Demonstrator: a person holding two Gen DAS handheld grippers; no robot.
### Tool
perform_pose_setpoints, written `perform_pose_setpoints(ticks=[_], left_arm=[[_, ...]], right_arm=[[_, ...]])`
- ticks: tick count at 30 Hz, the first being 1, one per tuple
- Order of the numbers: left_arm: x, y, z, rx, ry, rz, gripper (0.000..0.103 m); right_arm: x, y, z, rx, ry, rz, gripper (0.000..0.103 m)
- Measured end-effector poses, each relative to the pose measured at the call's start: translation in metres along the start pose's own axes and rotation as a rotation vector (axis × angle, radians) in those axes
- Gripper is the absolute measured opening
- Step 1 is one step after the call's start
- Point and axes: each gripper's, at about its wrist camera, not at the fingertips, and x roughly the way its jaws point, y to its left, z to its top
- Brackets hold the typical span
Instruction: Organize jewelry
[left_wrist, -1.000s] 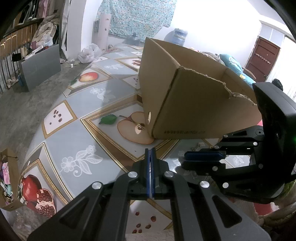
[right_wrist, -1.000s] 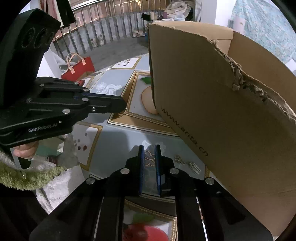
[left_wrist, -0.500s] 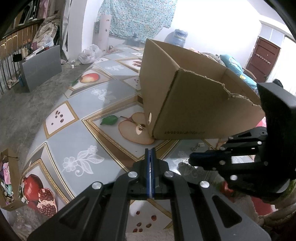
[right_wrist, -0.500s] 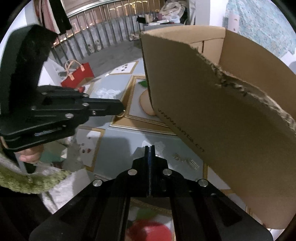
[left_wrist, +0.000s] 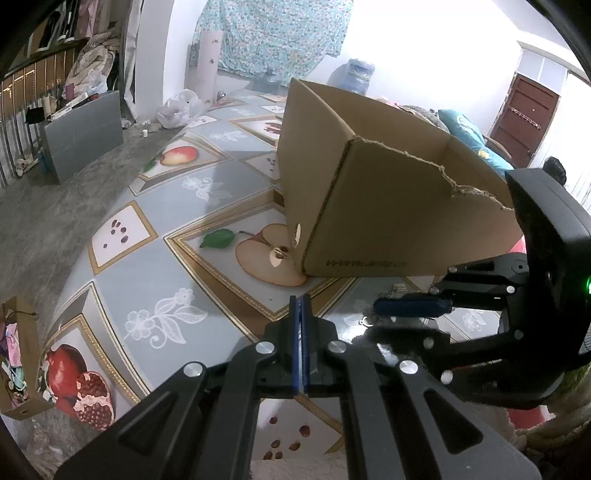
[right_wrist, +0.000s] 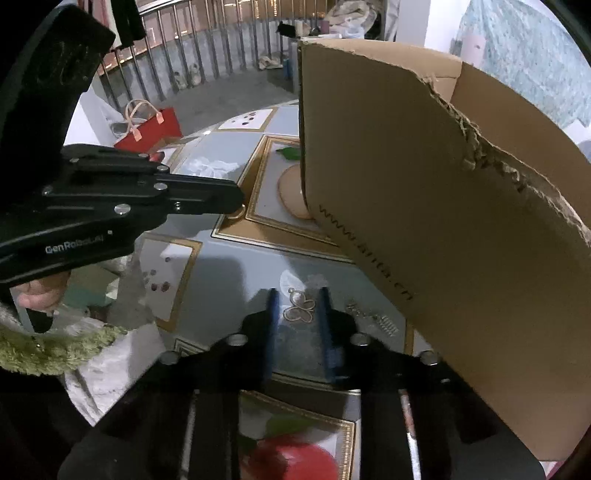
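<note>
Fruit-patterned tablecloth (left_wrist: 155, 280) spreads beneath the left gripper (left_wrist: 300, 306), jaws pressed shut on nothing; the cardboard box (left_wrist: 388, 206) stands far right. From the right wrist, the right gripper (right_wrist: 297, 306) has just been opening: narrow gap, pads clear of the butterfly pendant (right_wrist: 298, 308) lying on the table between them, long axis running near-left to far-right. A comb-like clip (right_wrist: 373, 319) lies just right, near the box.
</note>
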Motion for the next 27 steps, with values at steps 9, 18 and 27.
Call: perform_pose_setpoints(ticks=[9,18,27], left_arm=[[0.0,0.0,0.0,0.002,-0.003,0.002,0.001],[-0.002,0.0,-0.001,0.002,-0.005,0.004,0.001],[-0.006,0.0,0.001,0.008,-0.015,0.007,0.001]], right_arm=[[-0.001,-0.006,-0.001,0.037,-0.006,0.013,0.011],[-0.003,-0.009,-0.002,0.061,-0.011,0.029,0.011],[-0.019,-0.009,0.001,0.087,-0.053,0.033,0.011]])
